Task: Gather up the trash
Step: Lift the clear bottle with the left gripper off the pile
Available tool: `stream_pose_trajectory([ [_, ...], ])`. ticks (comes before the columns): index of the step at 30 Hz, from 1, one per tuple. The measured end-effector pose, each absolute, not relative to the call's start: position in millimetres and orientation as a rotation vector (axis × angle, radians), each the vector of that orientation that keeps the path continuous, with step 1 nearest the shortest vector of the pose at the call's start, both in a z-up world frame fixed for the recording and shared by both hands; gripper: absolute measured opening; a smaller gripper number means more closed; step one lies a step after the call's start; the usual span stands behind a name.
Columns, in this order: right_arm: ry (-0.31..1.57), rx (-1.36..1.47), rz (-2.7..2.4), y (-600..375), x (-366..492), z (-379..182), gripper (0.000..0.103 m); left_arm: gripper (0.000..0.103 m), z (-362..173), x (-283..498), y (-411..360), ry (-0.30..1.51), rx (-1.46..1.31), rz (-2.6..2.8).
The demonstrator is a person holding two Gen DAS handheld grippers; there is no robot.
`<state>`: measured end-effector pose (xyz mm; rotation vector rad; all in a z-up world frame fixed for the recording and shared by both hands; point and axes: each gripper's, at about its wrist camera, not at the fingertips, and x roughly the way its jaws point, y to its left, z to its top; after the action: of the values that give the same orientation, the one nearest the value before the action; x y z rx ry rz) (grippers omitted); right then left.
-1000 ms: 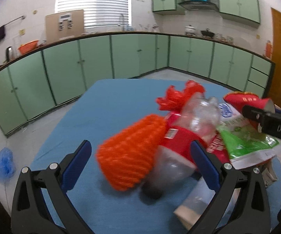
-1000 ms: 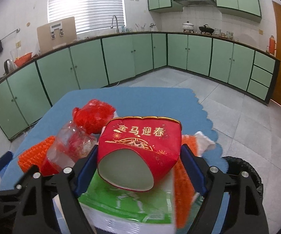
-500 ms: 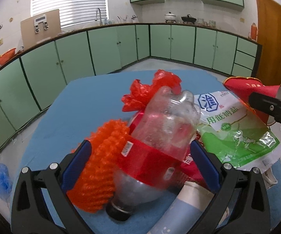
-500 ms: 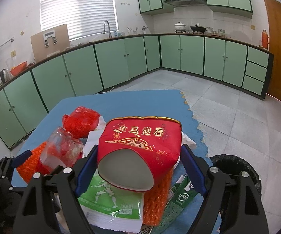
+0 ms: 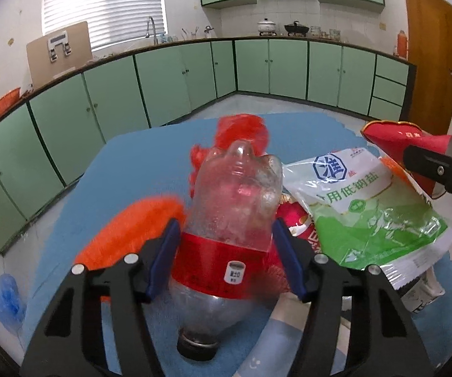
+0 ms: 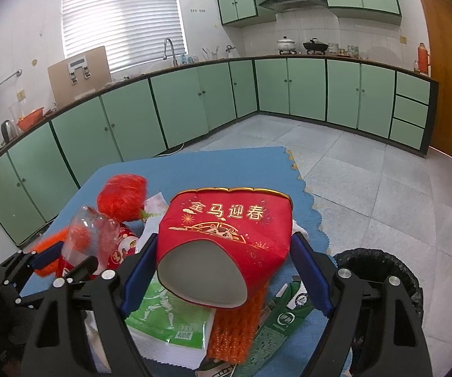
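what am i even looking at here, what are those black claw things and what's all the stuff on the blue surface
The black claws are handheld grabbing tools, one in each of a person's hands, each with a camera looking along its two blue-padded fingers. One picture comes from the left tool, which is clamped on a clear plastic bottle with a red label. The other comes from the right tool, which grips a red paper cup. On the blue table lie a green and white bag, orange netting and red plastic wrap. A black bin stands beside the table.
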<state>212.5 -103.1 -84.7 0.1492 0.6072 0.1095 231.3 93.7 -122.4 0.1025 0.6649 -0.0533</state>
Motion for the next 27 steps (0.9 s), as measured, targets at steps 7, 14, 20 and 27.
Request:
stream_pose_trajectory([
  [7, 0.579, 0.14, 0.113, -104.7, 204.5, -79.5, 0.081, 0.057, -105.7, 221.1, 103.1, 0.649, 0.044, -0.053],
  [14, 0.559, 0.15, 0.117, -112.5, 199.6, -72.8, 0.081, 0.053, -76.7, 214.7, 104.1, 0.61, -0.023, -0.104],
  [20, 0.522, 0.142, 0.106, -125.6, 189.5, -60.1, 0.081, 0.051, -59.5, 210.0, 90.3, 0.58, -0.043, -0.158],
  [27, 0.533, 0.156, 0.084, -141.9, 189.6, -64.1, 0.081, 0.004, -72.5, 225.7, 68.7, 0.643, -0.05, -0.196],
])
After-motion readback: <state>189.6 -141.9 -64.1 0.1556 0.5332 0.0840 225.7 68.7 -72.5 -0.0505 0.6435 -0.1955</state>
